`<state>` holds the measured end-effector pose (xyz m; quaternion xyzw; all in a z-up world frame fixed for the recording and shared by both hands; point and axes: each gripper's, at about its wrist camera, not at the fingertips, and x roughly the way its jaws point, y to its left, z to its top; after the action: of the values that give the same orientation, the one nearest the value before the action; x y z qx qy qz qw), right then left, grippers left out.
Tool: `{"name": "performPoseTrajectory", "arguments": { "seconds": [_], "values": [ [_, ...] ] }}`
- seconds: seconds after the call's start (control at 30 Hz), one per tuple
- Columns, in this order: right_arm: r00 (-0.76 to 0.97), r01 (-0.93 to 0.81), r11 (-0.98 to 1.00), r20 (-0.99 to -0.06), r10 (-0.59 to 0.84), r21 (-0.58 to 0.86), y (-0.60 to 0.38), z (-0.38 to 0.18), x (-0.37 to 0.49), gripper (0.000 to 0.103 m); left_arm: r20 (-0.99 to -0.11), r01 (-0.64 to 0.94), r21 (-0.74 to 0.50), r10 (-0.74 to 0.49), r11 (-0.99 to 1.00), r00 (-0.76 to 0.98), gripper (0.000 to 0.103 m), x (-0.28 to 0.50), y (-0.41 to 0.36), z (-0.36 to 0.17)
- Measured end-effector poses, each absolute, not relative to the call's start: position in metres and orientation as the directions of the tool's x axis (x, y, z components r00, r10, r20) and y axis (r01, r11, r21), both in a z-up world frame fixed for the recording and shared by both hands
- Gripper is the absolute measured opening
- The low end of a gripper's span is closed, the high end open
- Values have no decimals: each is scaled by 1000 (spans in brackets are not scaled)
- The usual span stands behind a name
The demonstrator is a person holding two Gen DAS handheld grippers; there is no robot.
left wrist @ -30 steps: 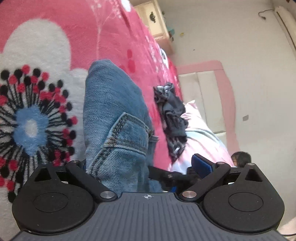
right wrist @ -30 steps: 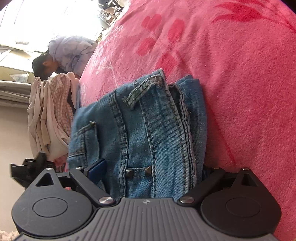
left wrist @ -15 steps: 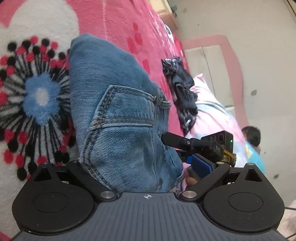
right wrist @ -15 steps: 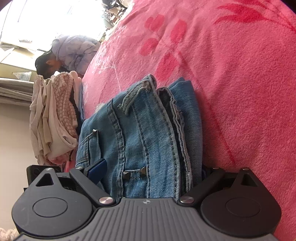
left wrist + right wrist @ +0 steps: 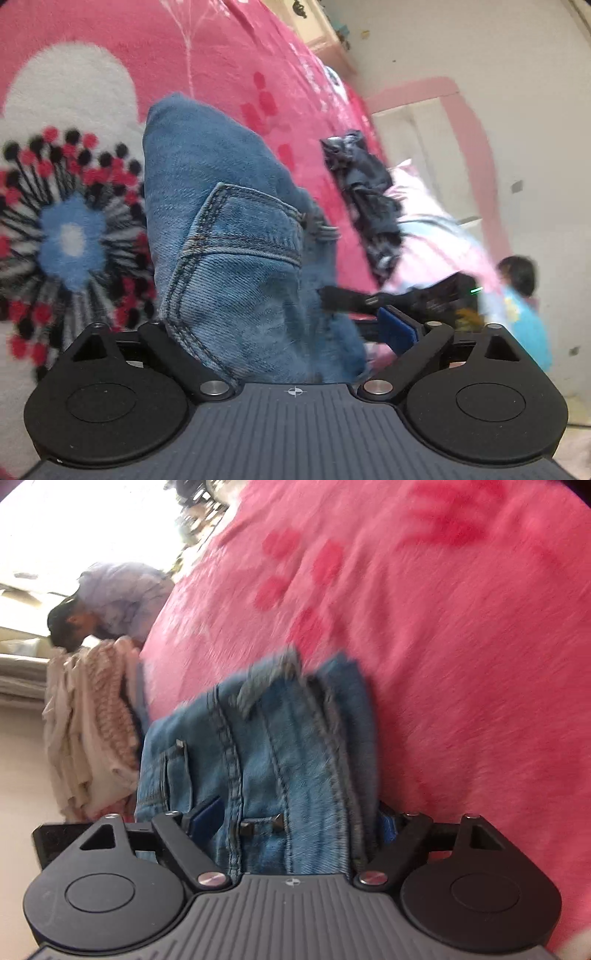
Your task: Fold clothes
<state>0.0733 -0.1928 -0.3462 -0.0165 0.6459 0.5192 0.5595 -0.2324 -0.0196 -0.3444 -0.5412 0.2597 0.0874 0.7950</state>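
Note:
Folded blue jeans [image 5: 229, 236] lie on the pink blanket [image 5: 229, 48], back pocket up in the left wrist view. My left gripper [image 5: 279, 326] straddles their near end with wide jaws. Its right blue pad [image 5: 395, 328] stands just clear of the denim, and the left pad is hidden behind the fabric. In the right wrist view the waistband stack of the jeans [image 5: 291, 760] sits between the fingers of my right gripper [image 5: 295, 818]. Those jaws are closing, and the blue pads [image 5: 205, 812] are drawing up against the denim on both sides.
A dark patterned garment [image 5: 365, 206] and pale pink cloth [image 5: 436, 236] lie beyond the jeans. Cream and pink clothes [image 5: 92, 731] are heaped at the blanket's left edge. One person [image 5: 110, 602] bends over there, and another person [image 5: 524, 295] is by the wall.
The right gripper's jaws have narrowed around the waistband. The left wrist view has rolled and lifted slightly, and the other gripper now shows beside the jeans at its right.

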Motion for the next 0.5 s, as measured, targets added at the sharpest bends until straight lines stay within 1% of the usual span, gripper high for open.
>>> {"name": "performPoseTrajectory", "arguments": {
  "seconds": [0.1,0.2,0.27,0.33,0.4,0.5],
  "values": [
    [-266,-705,441,-783,562,556,-192,-312,74,86,-603,-473,-714,-111,516,790,94,-225,-27,-336],
    [-282,-783,313,-755,592,537,-168,-280,61,86,-655,-481,-630,-85,609,750,95,-219,-36,-332],
    [-323,-830,194,-734,597,523,-143,-263,45,85,-660,-485,-621,-78,617,747,95,-221,-36,-334],
    [-373,-868,68,-737,564,492,-108,-256,23,85,-659,-488,-621,-72,614,749,93,-223,-35,-336],
    [-399,-899,-54,-760,514,435,-72,-254,-1,85,-651,-481,-611,-54,629,757,89,-227,-37,-333],
    [-385,-923,-165,-809,443,348,-23,-258,-35,85,-639,-465,-582,-22,667,769,86,-229,-44,-328]
  ]
}}
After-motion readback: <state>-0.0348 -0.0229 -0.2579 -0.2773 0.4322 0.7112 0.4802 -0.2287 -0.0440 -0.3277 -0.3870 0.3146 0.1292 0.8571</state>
